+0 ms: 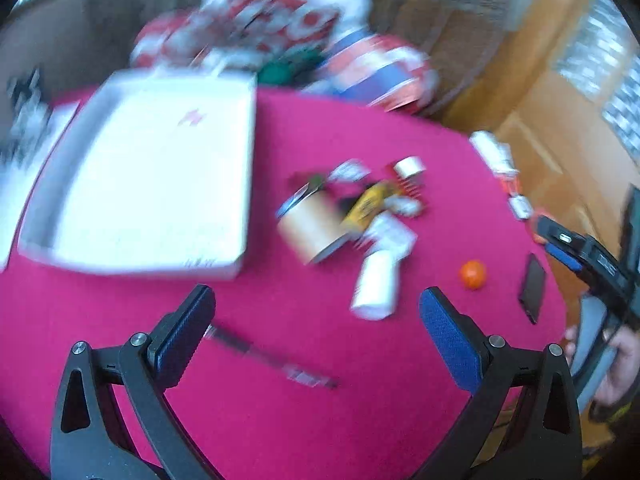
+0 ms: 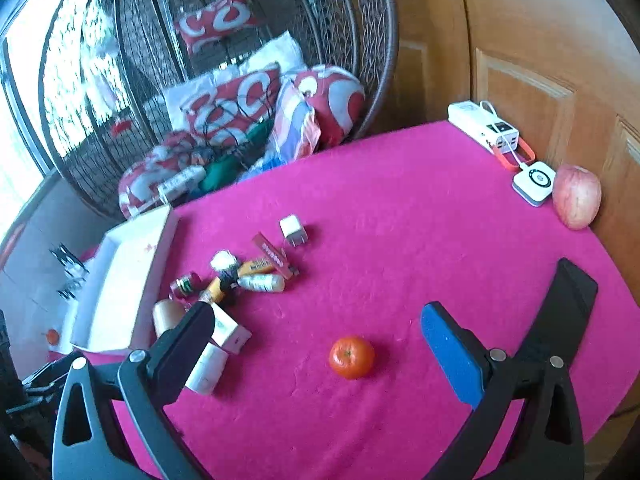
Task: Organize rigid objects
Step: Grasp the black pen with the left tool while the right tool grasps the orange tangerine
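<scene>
A wooden door stands beside a wicker hanging chair before bright windows

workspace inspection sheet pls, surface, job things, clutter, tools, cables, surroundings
surface: pink cloth covers the table.
job's things: white tray at the left looks empty; pile of small items beside it, including a white charger cube and a white bottle.
clutter: tangerine alone in front; apple at the far right edge; dark phone; thin dark stick, too blurred to name.
tools: left tool open, holding nothing; right tool open, holding nothing.
cables: white cable runs from the power bank to a small white device.
surroundings: wicker chair with red and white cushions; wooden door.
</scene>
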